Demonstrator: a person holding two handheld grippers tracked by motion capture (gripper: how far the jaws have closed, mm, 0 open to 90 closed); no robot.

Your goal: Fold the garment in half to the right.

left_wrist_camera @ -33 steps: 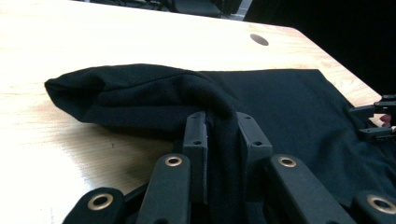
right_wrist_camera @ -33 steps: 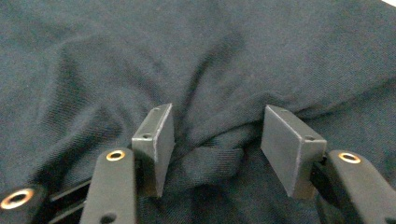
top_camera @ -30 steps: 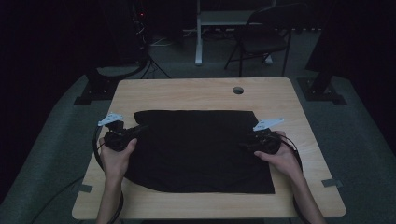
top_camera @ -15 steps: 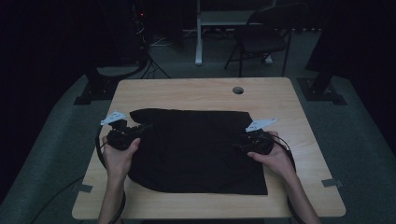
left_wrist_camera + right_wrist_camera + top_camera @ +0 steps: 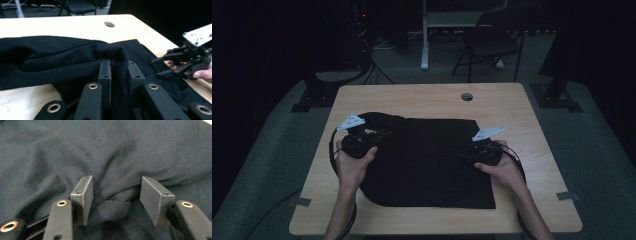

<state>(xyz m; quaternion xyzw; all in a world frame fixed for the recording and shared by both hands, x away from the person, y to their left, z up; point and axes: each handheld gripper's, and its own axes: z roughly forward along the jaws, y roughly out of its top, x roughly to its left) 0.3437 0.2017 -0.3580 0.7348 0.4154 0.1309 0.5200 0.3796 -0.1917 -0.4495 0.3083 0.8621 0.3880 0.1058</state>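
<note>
A black cloth lies spread on the wooden table. My left gripper is at the cloth's upper left and is shut on a raised fold of it. In the left gripper view the fabric drapes up and over the closed jaws of the left gripper. My right gripper rests low on the cloth's right side. Its jaws stand fairly wide, the right gripper squeezing a bunched ridge of cloth, with wrinkles spreading from the pads. The left gripper view also shows the right gripper farther off.
A round cable hole sits in the table near its far edge. Bare wood borders the cloth on all sides. A folding chair and stand legs are on the dark floor beyond the table.
My left gripper has moved right and slightly up, pulling the cloth's upper left edge up into a hump. The right gripper and the cloth's right edge have shifted a little left.
</note>
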